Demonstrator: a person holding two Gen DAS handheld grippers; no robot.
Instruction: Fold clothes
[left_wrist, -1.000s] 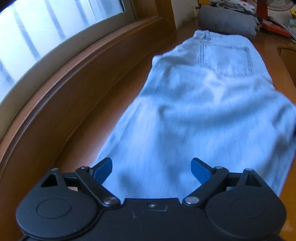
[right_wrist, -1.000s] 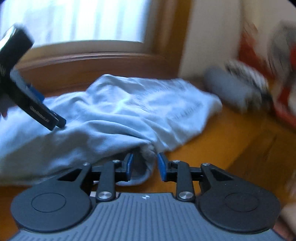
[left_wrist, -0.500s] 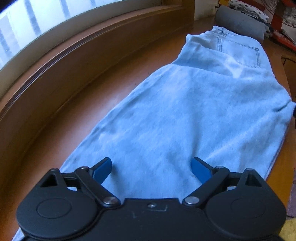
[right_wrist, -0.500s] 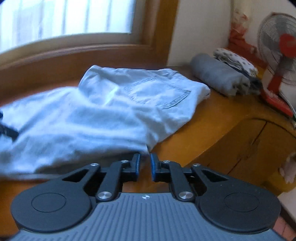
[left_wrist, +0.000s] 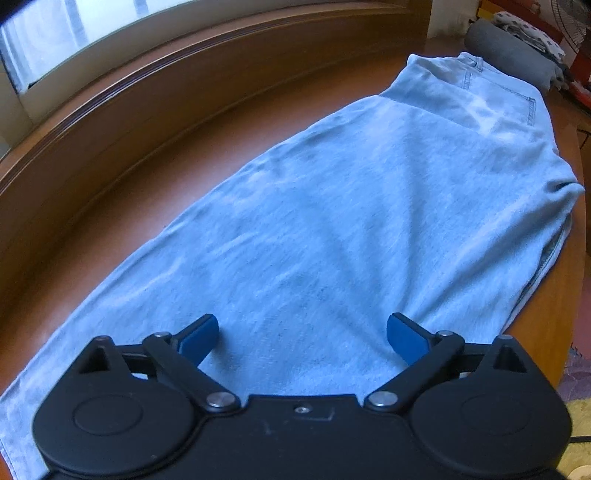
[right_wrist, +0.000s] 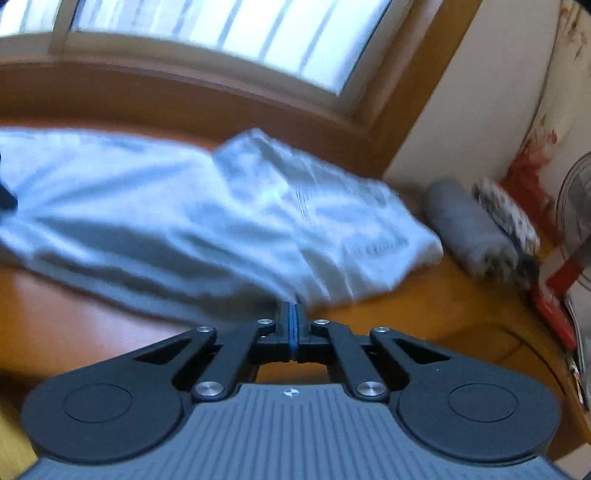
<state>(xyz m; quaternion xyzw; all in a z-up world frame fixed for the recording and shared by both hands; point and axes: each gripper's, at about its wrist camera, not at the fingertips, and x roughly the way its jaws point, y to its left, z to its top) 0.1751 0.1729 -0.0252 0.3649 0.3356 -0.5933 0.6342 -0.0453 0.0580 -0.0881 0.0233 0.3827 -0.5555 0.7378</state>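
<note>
Light blue jeans (left_wrist: 351, 221) lie folded lengthwise on a wooden surface (left_wrist: 155, 173), waistband and back pocket at the far end. My left gripper (left_wrist: 301, 336) is open and hovers over the leg end of the jeans, holding nothing. In the right wrist view the jeans (right_wrist: 207, 218) look blurred. My right gripper (right_wrist: 292, 317) is shut, its blue pads pressed together at the near edge of the jeans. I cannot tell whether any cloth is caught between them.
A wooden window sill (left_wrist: 184, 55) curves along the left. A rolled grey garment (right_wrist: 465, 225) and a patterned one (right_wrist: 506, 214) lie beyond the waistband. A fan (right_wrist: 576, 214) with a red stand is at the far right. The surface's edge (right_wrist: 535, 350) drops off there.
My left gripper has drawn back along the jeans toward the leg end, staying open. My right gripper has closed fully and let the cloth fold go, then shifted along the near edge.
</note>
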